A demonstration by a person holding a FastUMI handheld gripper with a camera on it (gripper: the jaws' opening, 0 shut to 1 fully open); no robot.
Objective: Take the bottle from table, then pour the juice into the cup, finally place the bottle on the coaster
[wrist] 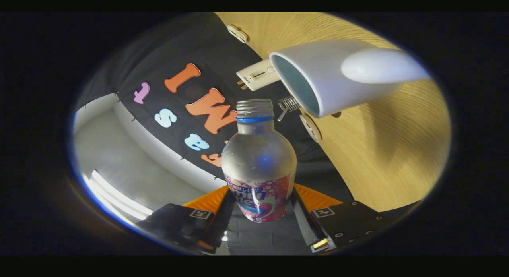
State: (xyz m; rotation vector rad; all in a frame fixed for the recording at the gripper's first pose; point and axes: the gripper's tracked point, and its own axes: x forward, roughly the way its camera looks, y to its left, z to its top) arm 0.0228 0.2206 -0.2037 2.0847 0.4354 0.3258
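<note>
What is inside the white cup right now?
The white cup shows a pale blue inner wall near its mouth; no juice is visible there. Its bottom is hidden. The gripper holds the clear plastic bottle, uncapped, its mouth short of the cup.

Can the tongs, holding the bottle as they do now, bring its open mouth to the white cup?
Probably yes. The tongs grip the capless bottle, and the cup lies just beyond its mouth with nothing between them.
</note>
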